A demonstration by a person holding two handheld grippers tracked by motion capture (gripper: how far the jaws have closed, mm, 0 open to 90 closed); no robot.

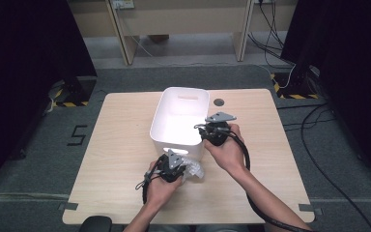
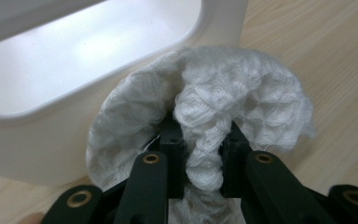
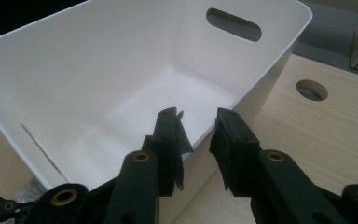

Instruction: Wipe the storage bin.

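High view. The left gripper [image 1: 173, 166] sits near the front edge of the table [image 1: 121, 145], just ahead of the near wall of a white bin [image 1: 162, 123] that stands mid-table, reaching toward the far edge. A bunched white cloth [image 1: 193, 169] lies at the bin's near right corner, touching or almost touching its wall, with the left gripper on it. The right gripper [image 1: 216, 131] is held over the bin's right rim, probably to steady the bin or to wait clear of the cloth's path. A round hole [image 1: 219, 102] is set in the table near the far edge, just right of the bin.

Left gripper view. The jaws are closed narrow on a fold of the cloth [image 2: 205, 116], which is pinched between the pads and bulges out above and to both sides. The fabric is white with a puffy, waffle-like weave, soft and crumpled into a rounded mass. The bin [image 2: 74, 60] rises directly behind it, rim close by. The pinch on a central fold appears intended to lift the whole bundle as one piece; loose edges may hang down and catch on the rim.

Right gripper view. The jaws stand partly apart with nothing between them. They point into the bin [image 3: 98, 84], whose floor is bare; a handle slot [image 3: 233, 23] is cut in its far wall. The hole in the table [image 3: 311, 89] lies beyond the bin's right side. The cloth is therefore judged not yet placed inside.
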